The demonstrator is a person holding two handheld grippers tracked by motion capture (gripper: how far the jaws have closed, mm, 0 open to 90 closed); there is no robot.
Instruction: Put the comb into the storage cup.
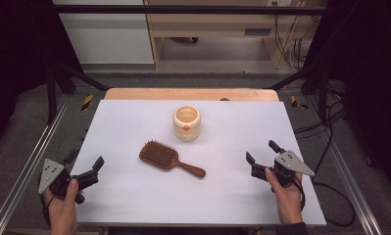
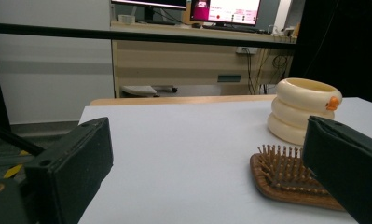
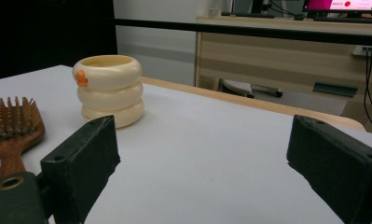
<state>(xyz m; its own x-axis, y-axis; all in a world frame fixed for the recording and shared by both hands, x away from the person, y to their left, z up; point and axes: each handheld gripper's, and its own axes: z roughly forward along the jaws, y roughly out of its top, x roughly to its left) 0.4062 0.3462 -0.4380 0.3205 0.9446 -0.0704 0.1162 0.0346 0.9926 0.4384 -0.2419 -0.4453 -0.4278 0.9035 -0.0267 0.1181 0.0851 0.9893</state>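
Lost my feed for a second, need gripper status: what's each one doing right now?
Left gripper: open, holding nothing, at the table's left edge.
Right gripper: open, holding nothing, right of the brush.

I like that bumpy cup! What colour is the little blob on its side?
Orange, on the cream cup. The blob shows best in the right gripper view.

High view above the table (image 1: 134, 196), facing forward — gripper views low, near, sharing the cup (image 2: 305, 109).
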